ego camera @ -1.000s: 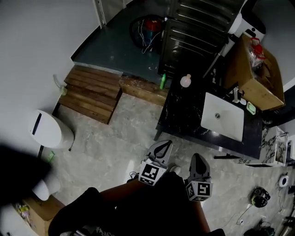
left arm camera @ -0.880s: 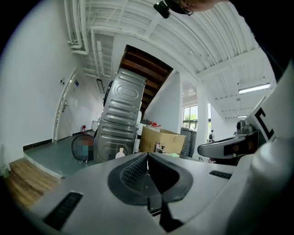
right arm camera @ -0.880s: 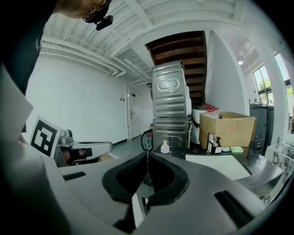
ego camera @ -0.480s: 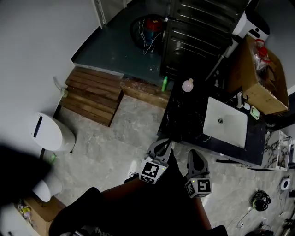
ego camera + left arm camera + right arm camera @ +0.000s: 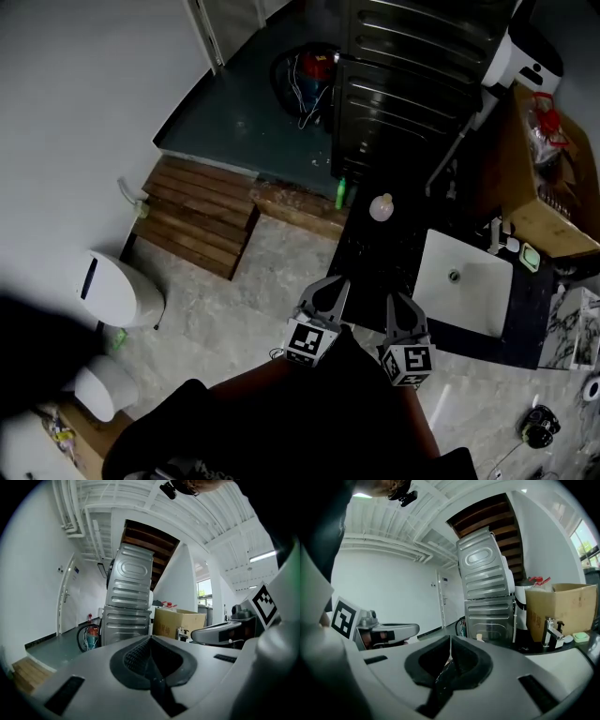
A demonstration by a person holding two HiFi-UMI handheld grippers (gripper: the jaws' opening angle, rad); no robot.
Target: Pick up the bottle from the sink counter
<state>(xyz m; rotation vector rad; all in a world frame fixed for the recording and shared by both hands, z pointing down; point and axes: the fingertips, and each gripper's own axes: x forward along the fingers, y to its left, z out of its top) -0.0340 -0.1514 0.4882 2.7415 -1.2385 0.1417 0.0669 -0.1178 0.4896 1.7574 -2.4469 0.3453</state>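
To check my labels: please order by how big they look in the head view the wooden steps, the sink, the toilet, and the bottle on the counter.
1. wooden steps
2. sink and toilet: nearly alike, not ranked
3. bottle, clearly smallest

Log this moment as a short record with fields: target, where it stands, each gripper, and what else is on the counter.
target: pale bottle, upright
location: far end of the black sink counter, apart from the white sink
left gripper: jaws together, empty, by the counter's near edge
right gripper: jaws together, empty, clear of the bottle
also on counter: faucet, small green item
task state: bottle not yet picked up
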